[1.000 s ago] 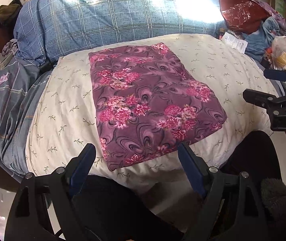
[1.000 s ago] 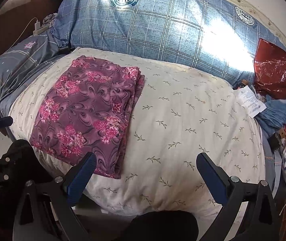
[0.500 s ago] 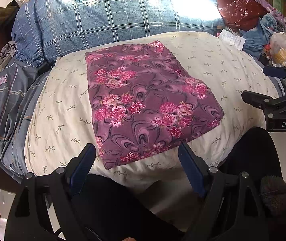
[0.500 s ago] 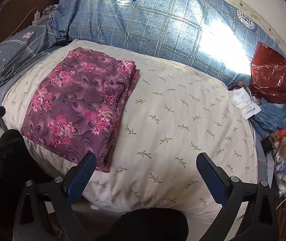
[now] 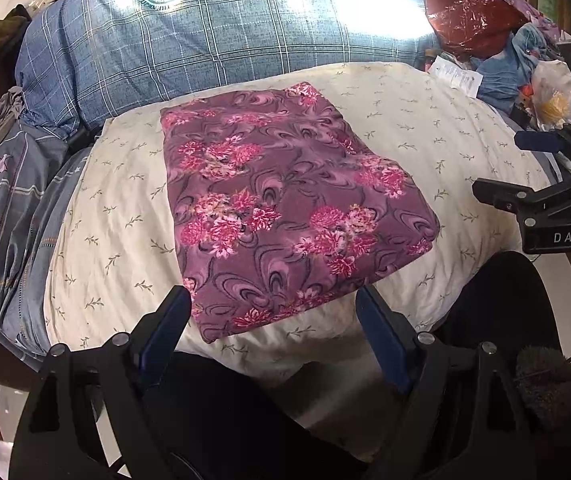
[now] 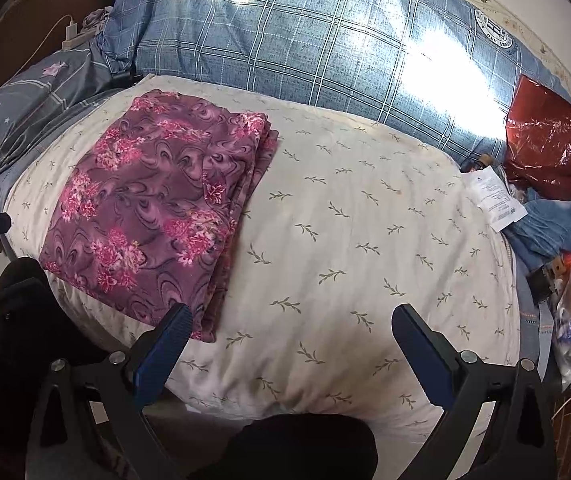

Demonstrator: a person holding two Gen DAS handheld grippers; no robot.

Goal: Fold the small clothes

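Two tools, both w/ fingers spread wide apart, nothing between them. Left tool [image 5: 273, 332] hangs just off the near edge of the cream leaf-print pillow [image 5: 117, 216], its blue pads framing the near hem of the folded purple floral garment [image 5: 285, 208]. Right tool [image 6: 293, 344] sits further right over bare pillow; its left pad [image 6: 161, 356] is close to the garment's near right corner, touching or not, hard to say from this angle.

Garment [image 6: 153, 208] lies flat as a neat rectangle on the pillow's left half, stacked layers visible along its right edge in the right wrist view. Behind the pillow: blue plaid duvet [image 6: 325, 40] w/ round crest logos, bright glare across it. Left side: grey star-print bedding [image 5: 1, 208]. Far right: red foil bag [image 6: 553, 148], white paper slip [image 6: 493, 200], blue clothing heap [image 6: 557, 220], plastic bag w/ yellow contents [image 5: 557, 100]. Right tool's body, marked DAS, shows at the right edge of the left wrist view [image 5: 561, 216].
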